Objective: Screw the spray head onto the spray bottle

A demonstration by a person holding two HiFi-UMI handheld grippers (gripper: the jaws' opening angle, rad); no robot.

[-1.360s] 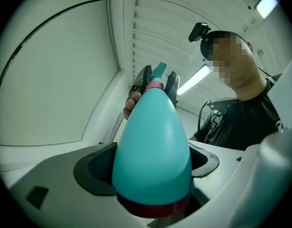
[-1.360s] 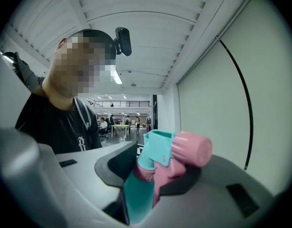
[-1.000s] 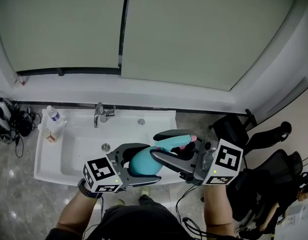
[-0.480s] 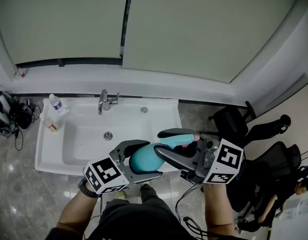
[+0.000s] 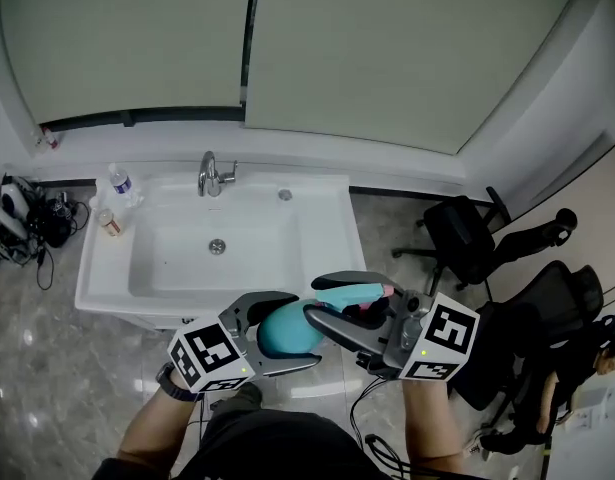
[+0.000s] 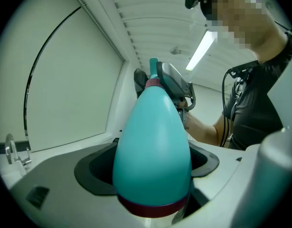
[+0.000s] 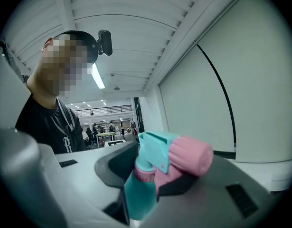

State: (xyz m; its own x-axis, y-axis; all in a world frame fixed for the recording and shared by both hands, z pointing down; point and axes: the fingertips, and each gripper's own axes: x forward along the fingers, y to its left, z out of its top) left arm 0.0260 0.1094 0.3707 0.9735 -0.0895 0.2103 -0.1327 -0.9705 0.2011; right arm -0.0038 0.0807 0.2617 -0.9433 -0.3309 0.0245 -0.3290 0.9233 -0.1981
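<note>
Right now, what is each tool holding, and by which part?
Left tool grips the teal spray bottle round its wide body; right tool grips its spray head low down.

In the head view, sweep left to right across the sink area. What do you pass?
tangle of cables → clear bottle → faucet → black office chair

The spray bottle (image 6: 153, 141) is teal with a dark red base band; its spray head (image 7: 174, 158) is teal and pink. The sink (image 5: 177, 268) is white, the chairs (image 5: 467, 243) black.
</note>
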